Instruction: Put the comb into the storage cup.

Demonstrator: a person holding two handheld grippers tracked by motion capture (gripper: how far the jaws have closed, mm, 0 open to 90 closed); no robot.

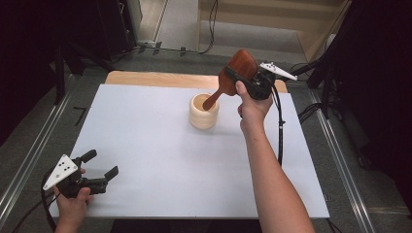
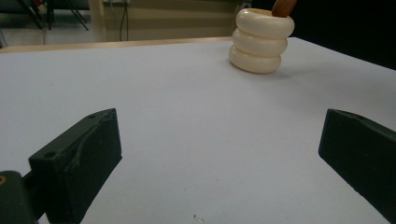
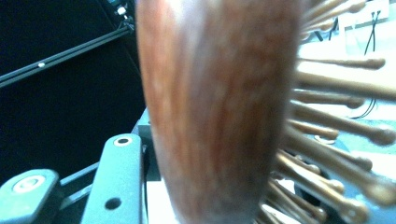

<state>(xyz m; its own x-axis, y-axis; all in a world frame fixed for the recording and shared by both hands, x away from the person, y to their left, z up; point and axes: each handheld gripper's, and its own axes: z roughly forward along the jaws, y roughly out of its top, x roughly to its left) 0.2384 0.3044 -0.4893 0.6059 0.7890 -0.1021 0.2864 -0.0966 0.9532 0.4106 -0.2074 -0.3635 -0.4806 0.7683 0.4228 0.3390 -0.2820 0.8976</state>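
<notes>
A reddish-brown wooden hairbrush [image 1: 238, 70] is held tilted above the table, its handle end dipping into a cream ribbed cup [image 1: 203, 112]. My right gripper [image 1: 243, 77] is shut on the brush head. Close up in the right gripper view, the brush's wooden back [image 3: 219, 107] stands beside its wooden bristles [image 3: 336, 121], with one black jaw at its left. The cup [image 2: 260, 41] stands far off in the left gripper view, the brush handle [image 2: 283, 6] poking from its mouth. My left gripper [image 1: 99, 167] rests open near the table's front left corner, nothing between its jaws.
The white table top [image 1: 160, 150] lies on a wooden board whose far edge [image 1: 160, 77] shows behind it. Dark stands and cables ring the table on the floor. The right forearm [image 1: 272, 165] crosses the table's right half.
</notes>
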